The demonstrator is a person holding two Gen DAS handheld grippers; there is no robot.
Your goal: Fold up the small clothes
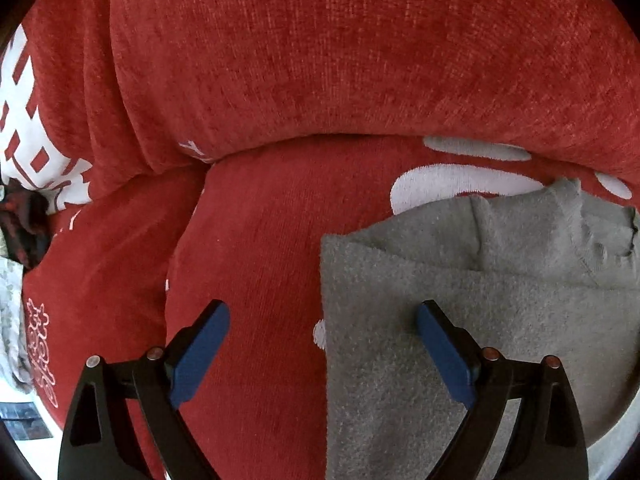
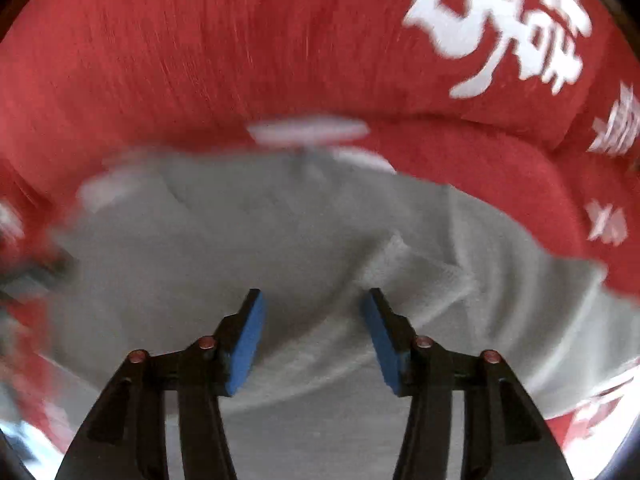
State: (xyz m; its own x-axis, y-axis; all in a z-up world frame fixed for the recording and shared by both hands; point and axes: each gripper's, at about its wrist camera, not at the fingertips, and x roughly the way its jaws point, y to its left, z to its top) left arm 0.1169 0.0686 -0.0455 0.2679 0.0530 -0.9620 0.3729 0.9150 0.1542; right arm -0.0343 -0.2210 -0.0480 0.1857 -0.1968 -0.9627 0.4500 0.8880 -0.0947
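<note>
A small grey fleece garment (image 1: 460,280) lies folded on a red sofa seat (image 1: 260,240). My left gripper (image 1: 322,312) is open, hovering over the garment's left edge, with one finger over red fabric and the other over the grey cloth. In the right wrist view the same grey garment (image 2: 280,240) fills the middle, blurred by motion, with a raised fold (image 2: 420,272) at the right. My right gripper (image 2: 314,300) is open just above the grey cloth and holds nothing.
A red sofa back cushion (image 1: 360,60) with white printed characters rises behind the seat. A dark patterned cloth (image 1: 24,216) sits at the far left. A second red cushion with white print (image 2: 520,32) shows at the right.
</note>
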